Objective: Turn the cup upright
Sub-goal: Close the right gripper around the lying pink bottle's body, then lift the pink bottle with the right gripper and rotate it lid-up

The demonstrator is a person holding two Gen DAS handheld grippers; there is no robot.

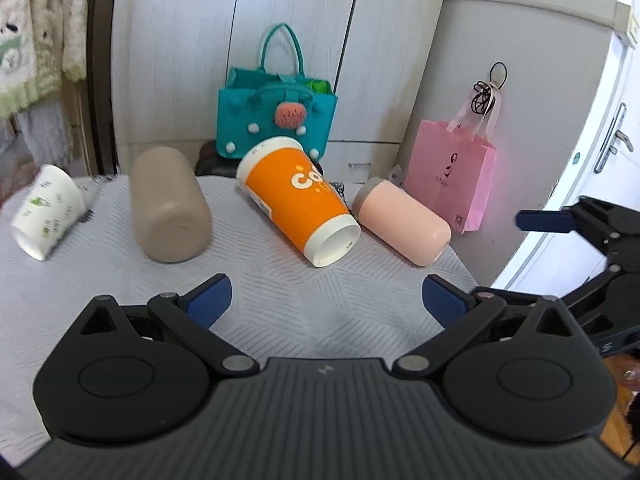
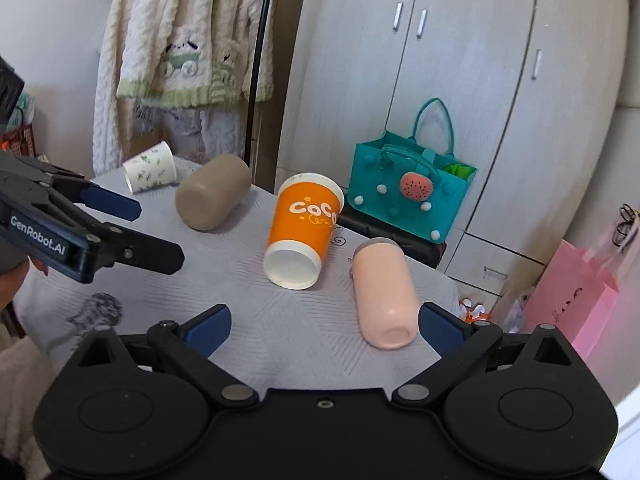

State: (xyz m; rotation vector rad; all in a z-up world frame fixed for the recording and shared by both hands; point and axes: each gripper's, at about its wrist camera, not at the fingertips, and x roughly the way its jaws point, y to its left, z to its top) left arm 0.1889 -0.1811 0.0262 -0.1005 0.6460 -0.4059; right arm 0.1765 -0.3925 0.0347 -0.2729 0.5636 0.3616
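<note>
Nearest the lens, the left gripper (image 1: 326, 298) hangs low over the near edge of the table (image 1: 280, 300), jaws spread wide with nothing between the blue pads. The right gripper (image 2: 324, 326) is in the same pose in its own view, jaws wide apart and empty, and it also shows at the right border of the left view (image 1: 560, 236), off the table's right edge.

Out across the pale patterned table, four vessels all lie on their sides in a rough row. The orange paper cup (image 1: 298, 202), lettered "CoCo", sits near the middle of the table, its white base turned toward the near edge and its rim pointing toward the far edge. Just beside it, toward the right edge, lies the pink bottle (image 1: 402, 226) with its grey cap end facing the far edge; the two look to be touching or nearly so, hard to call. On the orange cup's other side, a clear gap away, rests the beige tumbler (image 1: 170, 208), bottom facing the near edge. Way out at the far left corner is the white paper cup (image 1: 46, 210) with green print, tilted on its side.

Beyond the far edge stands a teal felt bag (image 1: 276, 120) with a strawberry patch, in front of a grey wardrobe (image 1: 300, 20). A pink gift bag (image 1: 450, 172) hangs off to the right.
</note>
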